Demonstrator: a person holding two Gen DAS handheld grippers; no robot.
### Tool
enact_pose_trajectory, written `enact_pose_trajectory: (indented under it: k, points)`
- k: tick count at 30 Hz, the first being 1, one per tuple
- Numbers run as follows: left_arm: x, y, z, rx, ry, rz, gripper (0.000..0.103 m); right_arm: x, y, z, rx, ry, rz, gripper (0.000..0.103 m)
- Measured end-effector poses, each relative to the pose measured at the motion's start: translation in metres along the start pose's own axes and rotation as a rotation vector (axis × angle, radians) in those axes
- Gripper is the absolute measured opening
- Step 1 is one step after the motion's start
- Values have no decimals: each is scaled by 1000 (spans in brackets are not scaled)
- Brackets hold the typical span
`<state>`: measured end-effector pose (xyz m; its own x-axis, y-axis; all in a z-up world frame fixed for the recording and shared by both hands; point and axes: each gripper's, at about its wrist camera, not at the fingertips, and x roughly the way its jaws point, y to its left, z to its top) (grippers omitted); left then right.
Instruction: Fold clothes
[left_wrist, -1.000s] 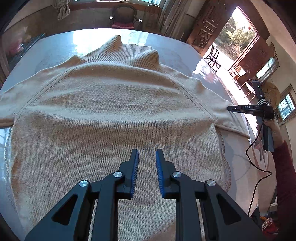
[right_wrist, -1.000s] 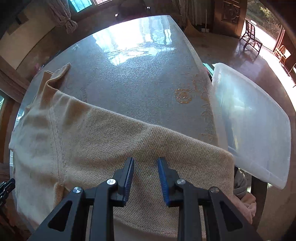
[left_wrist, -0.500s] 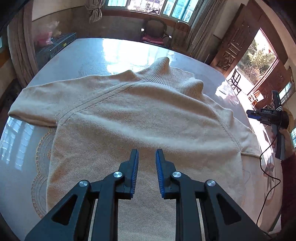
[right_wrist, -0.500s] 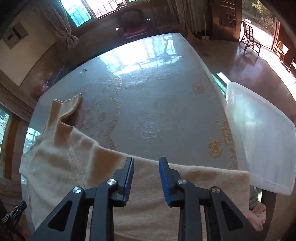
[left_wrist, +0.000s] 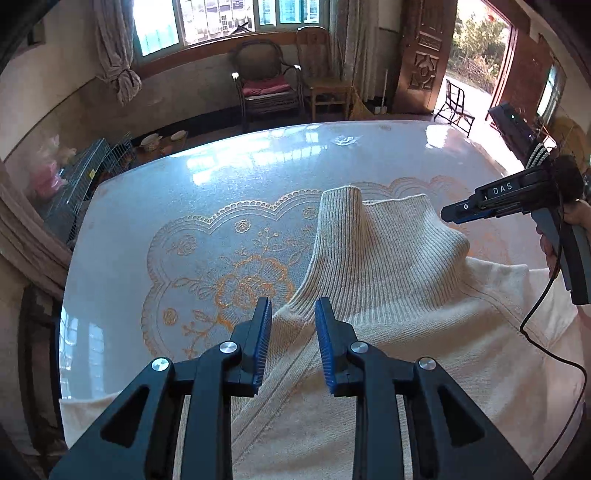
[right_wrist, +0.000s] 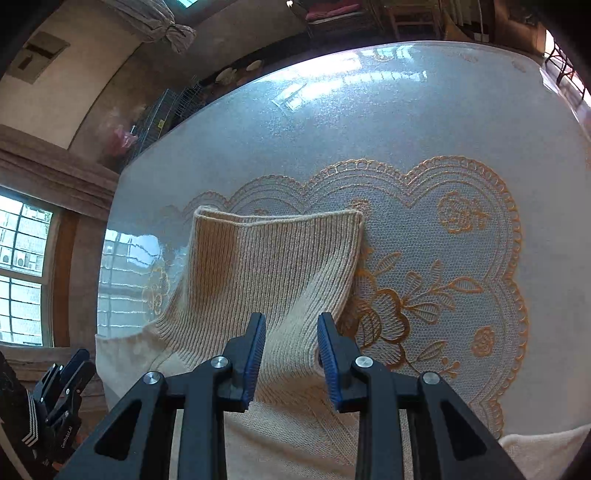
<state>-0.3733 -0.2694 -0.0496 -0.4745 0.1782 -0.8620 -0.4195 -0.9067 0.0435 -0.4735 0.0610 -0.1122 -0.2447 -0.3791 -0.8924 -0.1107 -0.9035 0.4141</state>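
Note:
A cream knitted sweater (left_wrist: 388, 332) lies flat on the table (left_wrist: 184, 192), its ribbed high collar (left_wrist: 376, 240) pointing away from me. My left gripper (left_wrist: 293, 306) hovers over the collar's left base; its jaws are opening, with only air between the blue pads. In the right wrist view the collar (right_wrist: 273, 258) fills the middle, and my right gripper (right_wrist: 291, 321) hangs open just above its lower right part, gripping nothing. The right gripper (left_wrist: 448, 214) also shows at the right of the left wrist view, held in a hand (left_wrist: 576, 218). The left gripper (right_wrist: 83, 356) peeks in at lower left.
The table wears a clear cover printed with an orange lace-and-flower pattern (right_wrist: 424, 295). Beyond its far edge stand two chairs (left_wrist: 262, 85), a wire cage (left_wrist: 92, 162) and an open carved door (left_wrist: 424, 55). A black cable (left_wrist: 546, 350) trails over the sweater's right shoulder.
Both grippers have swept from the sweater's body and sleeve up to its collar. The white plastic bin has left the right wrist view. The left jaws stand slightly wider.

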Motion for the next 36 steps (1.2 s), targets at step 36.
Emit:
enact_pose_trajectory:
  k: [36]
  points:
    - [114,19,27,-174,102,29,3,34,32,-1,-355,-57,-409,6]
